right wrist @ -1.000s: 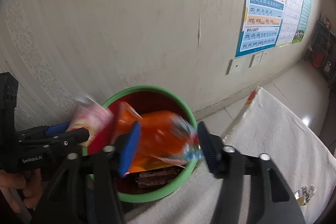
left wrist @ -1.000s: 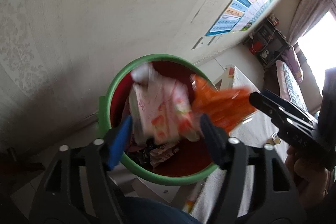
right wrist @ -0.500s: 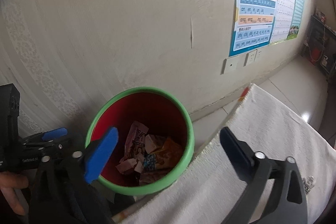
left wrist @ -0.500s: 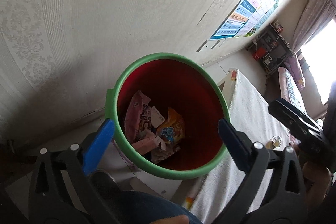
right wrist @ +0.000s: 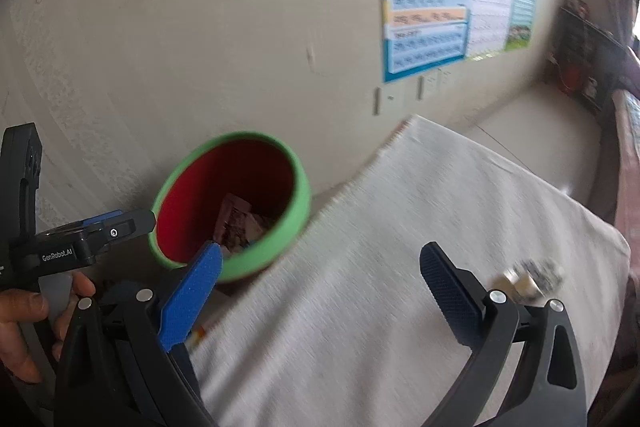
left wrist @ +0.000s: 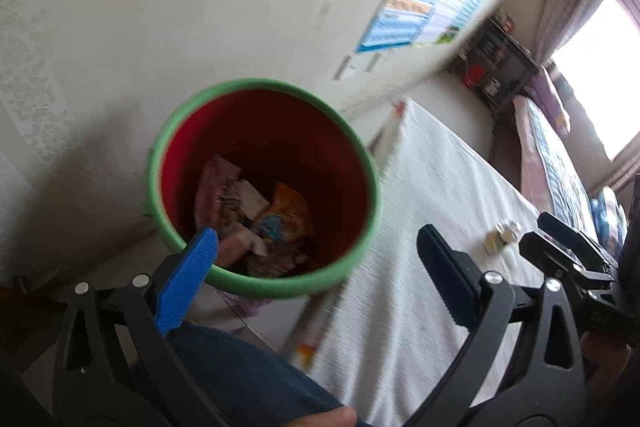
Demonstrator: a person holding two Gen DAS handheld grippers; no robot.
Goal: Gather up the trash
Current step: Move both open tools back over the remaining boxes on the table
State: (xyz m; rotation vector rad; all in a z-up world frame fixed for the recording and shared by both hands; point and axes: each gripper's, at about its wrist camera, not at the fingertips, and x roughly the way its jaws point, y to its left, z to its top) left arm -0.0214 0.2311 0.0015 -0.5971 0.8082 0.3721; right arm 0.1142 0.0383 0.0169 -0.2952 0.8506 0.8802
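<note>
Wrappers (left wrist: pixel 256 215) lie at the bottom of the green-rimmed red bin (left wrist: pixel 360 155) by the wall. Left gripper (left wrist: pixel 316 263) and right gripper (right wrist: pixel 320 279) both gape wide, empty. One small crumpled scrap (right wrist: pixel 532 277) sits on the white cloth (right wrist: pixel 400 247).

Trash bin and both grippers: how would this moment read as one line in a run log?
left gripper: open, empty | right gripper: open, empty | trash bin: wrappers inside | white cloth: crumpled scrap left
</note>
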